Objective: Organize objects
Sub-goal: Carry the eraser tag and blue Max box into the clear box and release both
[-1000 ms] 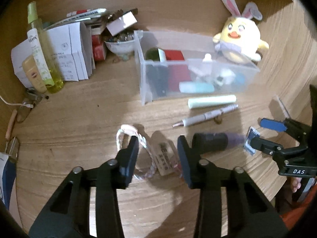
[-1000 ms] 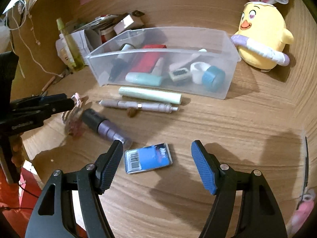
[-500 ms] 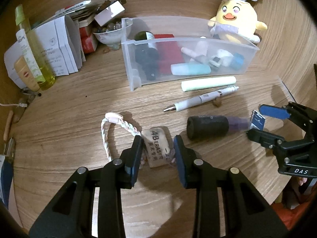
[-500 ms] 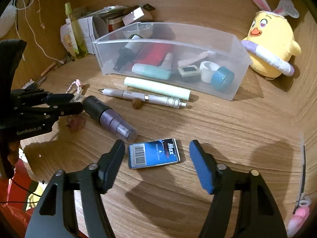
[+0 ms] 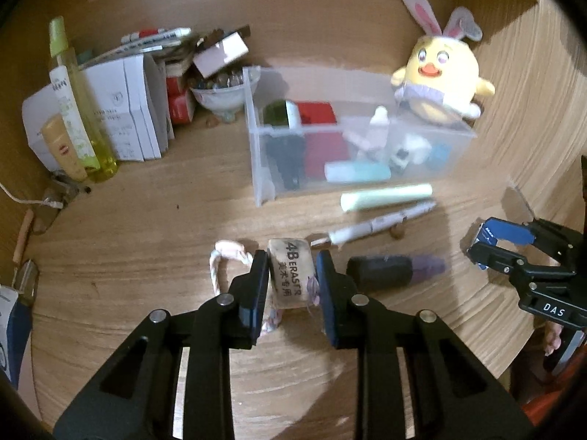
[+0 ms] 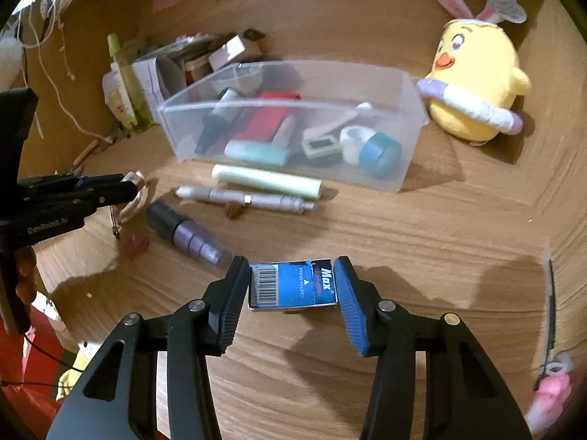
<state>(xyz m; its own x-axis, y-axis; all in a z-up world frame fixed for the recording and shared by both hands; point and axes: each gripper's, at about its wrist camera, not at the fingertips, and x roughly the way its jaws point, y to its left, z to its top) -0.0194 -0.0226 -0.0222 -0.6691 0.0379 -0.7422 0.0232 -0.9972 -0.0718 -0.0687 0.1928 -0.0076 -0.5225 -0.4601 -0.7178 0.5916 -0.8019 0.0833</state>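
My left gripper [image 5: 291, 280] has its fingers clamped on the 4B eraser [image 5: 290, 275], one pad against each side, at about 6 o'clock in the left wrist view; a pink-and-white braided cord [image 5: 223, 260] loops out at its 9 o'clock. My right gripper [image 6: 291, 288] has its fingers pressed to both ends of the blue Max box [image 6: 291, 286], low in the right wrist view. The clear plastic bin [image 6: 381, 179] sits on the wooden surface [image 6: 422, 242] at 12 o'clock, already holding small items. Just before it lie a pale green tube [image 6: 268, 181], a white pen [image 6: 245, 198] and a black-capped purple tube [image 6: 187, 233]. A yellow plush chick [image 6: 473, 88] stands at the bin's 2 o'clock.
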